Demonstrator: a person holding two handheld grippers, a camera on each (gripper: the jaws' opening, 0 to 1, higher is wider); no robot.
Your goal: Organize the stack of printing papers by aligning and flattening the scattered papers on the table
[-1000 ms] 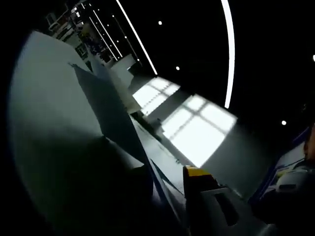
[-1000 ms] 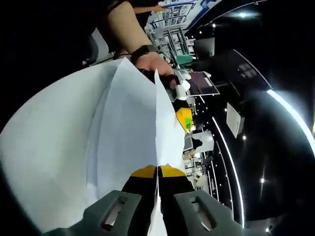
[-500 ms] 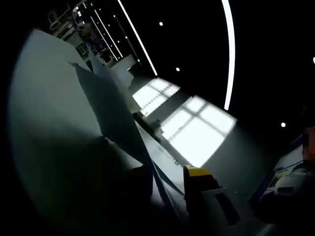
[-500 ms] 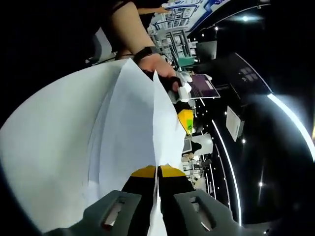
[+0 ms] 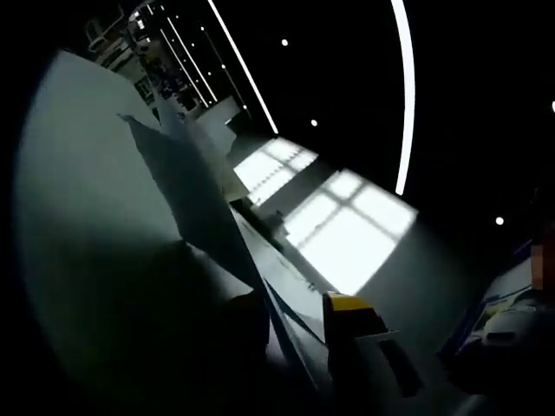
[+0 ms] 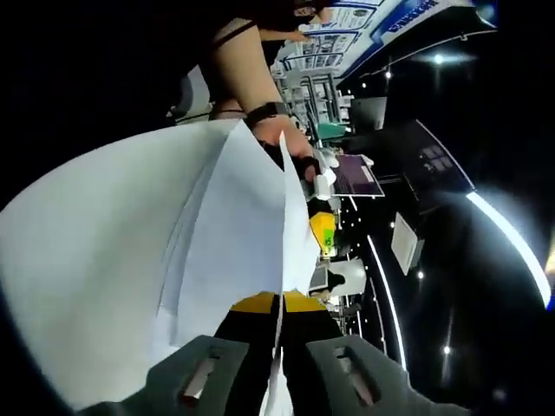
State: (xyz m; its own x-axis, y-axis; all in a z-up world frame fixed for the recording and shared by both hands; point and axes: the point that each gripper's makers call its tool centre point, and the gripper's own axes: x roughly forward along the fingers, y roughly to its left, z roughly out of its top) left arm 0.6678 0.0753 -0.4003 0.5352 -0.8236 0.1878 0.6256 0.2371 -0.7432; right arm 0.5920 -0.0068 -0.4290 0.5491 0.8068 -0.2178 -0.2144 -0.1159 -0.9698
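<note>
The stack of white printing papers (image 6: 113, 269) is held up off the table, its sheets fanned apart and standing on edge. My right gripper (image 6: 278, 304) is shut on the near edge, yellow tips pressed together on the sheets. At the far edge a person's hand (image 6: 282, 139) holds my left gripper (image 6: 321, 227), which clamps the papers there. In the left gripper view the papers (image 5: 104, 225) lie in shadow on the left. They run down between the jaws of the left gripper (image 5: 299, 310). One yellow fingertip (image 5: 349, 303) shows; the other is hidden behind the sheets.
The left gripper view looks up at a dark ceiling with light strips (image 5: 403, 87) and bright skylight panels (image 5: 347, 230). In the right gripper view, desks, a purple screen (image 6: 360, 173) and shelving stand behind the papers.
The right gripper view has shifted a little and the top sheet has fanned slightly further out. Both grips on the papers are unchanged.
</note>
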